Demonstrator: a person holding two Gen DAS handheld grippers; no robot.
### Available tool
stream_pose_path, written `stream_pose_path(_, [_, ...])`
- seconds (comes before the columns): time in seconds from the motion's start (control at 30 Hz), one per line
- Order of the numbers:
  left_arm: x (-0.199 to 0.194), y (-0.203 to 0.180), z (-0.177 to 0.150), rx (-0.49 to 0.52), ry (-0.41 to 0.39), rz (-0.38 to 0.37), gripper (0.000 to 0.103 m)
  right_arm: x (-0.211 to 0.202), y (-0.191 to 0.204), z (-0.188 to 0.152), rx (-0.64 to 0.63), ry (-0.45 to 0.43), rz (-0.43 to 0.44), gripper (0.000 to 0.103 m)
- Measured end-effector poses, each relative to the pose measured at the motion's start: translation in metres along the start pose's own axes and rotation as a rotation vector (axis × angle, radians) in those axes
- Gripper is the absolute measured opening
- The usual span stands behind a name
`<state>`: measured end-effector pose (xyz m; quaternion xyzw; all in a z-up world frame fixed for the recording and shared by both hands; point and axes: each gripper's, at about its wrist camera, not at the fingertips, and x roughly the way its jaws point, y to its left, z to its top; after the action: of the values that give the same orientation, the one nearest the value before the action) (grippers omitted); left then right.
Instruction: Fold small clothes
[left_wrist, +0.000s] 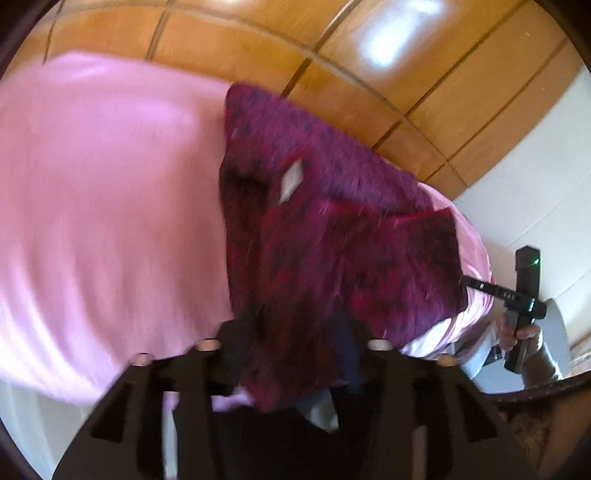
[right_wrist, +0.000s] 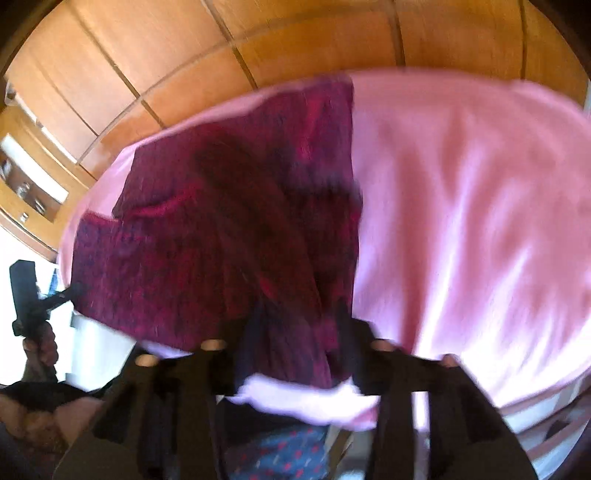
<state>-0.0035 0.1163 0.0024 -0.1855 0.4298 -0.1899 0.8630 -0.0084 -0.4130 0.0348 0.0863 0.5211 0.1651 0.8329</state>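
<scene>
A dark maroon knitted garment (left_wrist: 332, 221) with a small white label lies on a pink bedsheet (left_wrist: 110, 203). My left gripper (left_wrist: 295, 343) is shut on its near edge and lifts it. It also shows in the right wrist view (right_wrist: 221, 240), where my right gripper (right_wrist: 295, 339) is shut on another part of the near edge. Each view shows the other gripper at the frame's side, by the garment's corner: the right one (left_wrist: 524, 295) and the left one (right_wrist: 29, 299). Both views are blurred by motion.
Orange-brown wooden wardrobe doors (left_wrist: 369, 55) stand behind the bed. A white wall (left_wrist: 535, 166) is at the right in the left wrist view. A shelf nook with small items (right_wrist: 29, 177) is at the left in the right wrist view.
</scene>
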Motion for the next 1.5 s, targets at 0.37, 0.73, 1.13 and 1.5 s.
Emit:
stream_pose_path(0.37, [0.025,0.004,0.035,0.101,-0.018,0.015,0.062,0.023,0.07,0.054,-0.312,-0.182,-0.186,0.049])
stream_pose_path(0.73, [-0.005,-0.009,0.03,0.179,-0.089,-0.001,0.014,0.014,0.066,0.041,-0.379,-0.111,-0.181,0.017])
stream_pose_path(1.13, [-0.019,-0.031,0.104,0.216,-0.284,0.051,0.014,-0.012,0.048,0.114,-0.14,-0.255,-0.078,0.017])
stream_pose_path(1.5, [0.071,0.002,0.192,0.108,-0.217,0.213,0.014,0.055,0.038,0.195,-0.06,-0.269,-0.201,0.017])
